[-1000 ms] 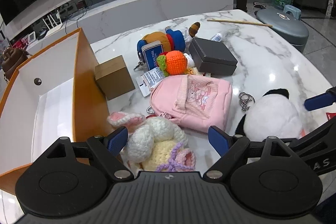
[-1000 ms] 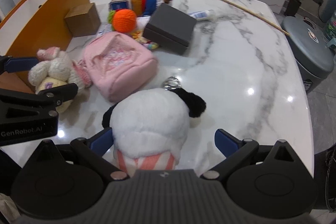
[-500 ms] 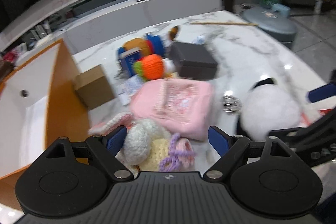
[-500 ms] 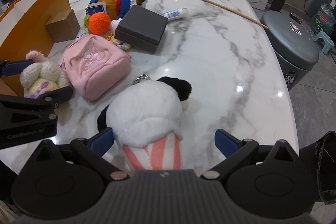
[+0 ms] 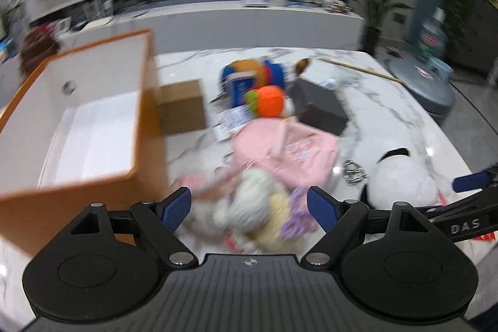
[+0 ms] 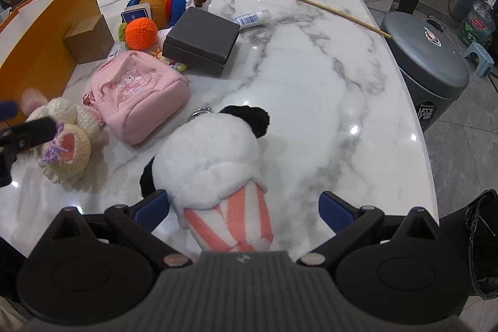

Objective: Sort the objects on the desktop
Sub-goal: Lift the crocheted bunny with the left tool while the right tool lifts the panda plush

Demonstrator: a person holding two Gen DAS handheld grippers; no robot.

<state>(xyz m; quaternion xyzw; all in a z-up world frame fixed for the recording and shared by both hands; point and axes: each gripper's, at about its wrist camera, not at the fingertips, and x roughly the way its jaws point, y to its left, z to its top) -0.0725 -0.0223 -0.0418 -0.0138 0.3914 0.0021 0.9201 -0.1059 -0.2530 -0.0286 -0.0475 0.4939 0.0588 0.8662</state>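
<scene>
Hovering low over the near edge of the marble worktop (image 6: pixel 311 77), the left gripper (image 5: pixel 249 206) is holding its jaws wide apart, with the crocheted bunny (image 5: pixel 264 217) lying between the blue pads and not clamped by them. The left wrist view is blurred, so small details are not readable there. The right gripper (image 6: pixel 244 207) is also keeping its jaws apart, on both sides of the panda plush (image 6: pixel 211 157), whose striped pink and white part is pointing toward the camera; the left pad is sitting just beside the plush, the right pad is staying clear of it. A metal key ring (image 6: pixel 200 112) is showing at the far end of the panda.

Just behind these two toys, the pink backpack (image 6: pixel 137 95) is lying flat, touching the bunny. Along the left edge of the worktop, the orange storage box (image 5: pixel 93 126) is standing open with a white inside. A small cardboard box (image 6: pixel 88 38) is sitting against its wall. Farther back, the orange crochet ball (image 6: pixel 140 31), the dark grey box (image 6: pixel 202 39), a blue card pack (image 6: pixel 137 14) and a brown and blue plush toy (image 6: pixel 165 5) are crowding together. Near the far edge, a white tube (image 6: pixel 252 19) and a wooden stick (image 6: pixel 333 13) are lying.
</scene>
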